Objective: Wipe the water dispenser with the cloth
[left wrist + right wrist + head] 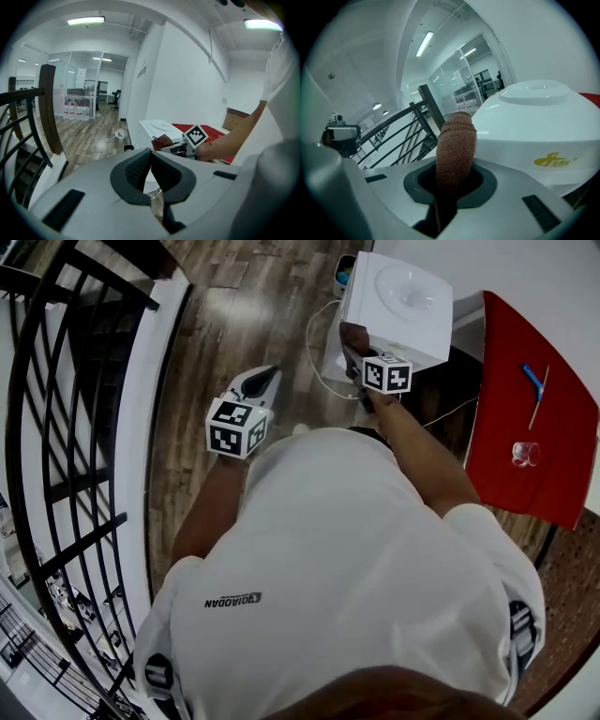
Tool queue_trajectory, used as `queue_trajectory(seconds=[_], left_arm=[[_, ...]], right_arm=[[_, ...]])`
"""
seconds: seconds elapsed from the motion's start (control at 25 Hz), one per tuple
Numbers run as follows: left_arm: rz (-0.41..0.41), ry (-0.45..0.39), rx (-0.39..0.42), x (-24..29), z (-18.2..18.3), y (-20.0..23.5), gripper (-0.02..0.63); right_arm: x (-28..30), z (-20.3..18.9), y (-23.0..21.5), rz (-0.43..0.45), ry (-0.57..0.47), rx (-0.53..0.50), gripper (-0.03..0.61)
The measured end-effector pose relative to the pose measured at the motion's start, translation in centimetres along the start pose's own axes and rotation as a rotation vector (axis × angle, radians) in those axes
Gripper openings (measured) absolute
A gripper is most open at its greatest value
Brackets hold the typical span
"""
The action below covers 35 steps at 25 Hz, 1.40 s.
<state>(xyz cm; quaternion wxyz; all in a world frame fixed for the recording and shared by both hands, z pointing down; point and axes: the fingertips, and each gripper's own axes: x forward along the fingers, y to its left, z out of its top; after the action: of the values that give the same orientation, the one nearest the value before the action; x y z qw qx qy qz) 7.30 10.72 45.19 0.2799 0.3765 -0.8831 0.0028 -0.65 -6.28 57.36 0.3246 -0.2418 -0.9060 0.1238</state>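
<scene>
From my seat the biggest thing in the head view was the black railing (66, 427) on the left. The white water dispenser (398, 306) stood on the wood floor ahead, just beside a red table (525, 399).

My right gripper (452, 180) was up at the near top edge of the dispenser, its jaws clamped on a folded brown cloth (456, 140) that stuck up past them. I could not tell whether the cloth was already pressing on the casing or only just beside it. My left gripper (151, 168) hung back, well apart from the dispenser, with its jaws together and nothing between them.

My worry was the grip. The cloth stood tall out of the jaws, so a hard drag across the top might have folded it over or pulled it loose, and bare jaw would have scraped the plastic.

A thin white cord (323, 343) looped on the floor by the base. A low sweep could have snagged it.
</scene>
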Motion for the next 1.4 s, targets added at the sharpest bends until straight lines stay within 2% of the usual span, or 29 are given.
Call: queue_trajectory(seconds=[0.2,0.32,0.84,1.2,1.4], left_arm=[[0.023,-0.006,-0.048,0.6,0.3,-0.5,-0.008],[0.013,0.008,-0.043,1.4,0.5,-1.8,-0.008],[-0.076,0.061,-0.008,7.7,2.4,-9.5,-0.008],[-0.055,0.083,0.001,8.8,2.5,-13.3,-0.008],[-0.017,0.079,-0.001,8.7,2.4,-14.4,-0.008]], right_arm=[[-1.6,-1.2,-1.5,-0.006,0.05,-0.071,0.051],[-3.1,-2.3,-3.0,-0.021,0.067,-0.076,0.051],[-11.2,-4.6,-12.7,-0.122,0.018,0.039,0.051],[-17.0,-6.1,-19.0,-0.191,-0.003,0.062,0.051],[-19.1,-7.3,-21.6,-0.207,-0.027,0.133,0.051]])
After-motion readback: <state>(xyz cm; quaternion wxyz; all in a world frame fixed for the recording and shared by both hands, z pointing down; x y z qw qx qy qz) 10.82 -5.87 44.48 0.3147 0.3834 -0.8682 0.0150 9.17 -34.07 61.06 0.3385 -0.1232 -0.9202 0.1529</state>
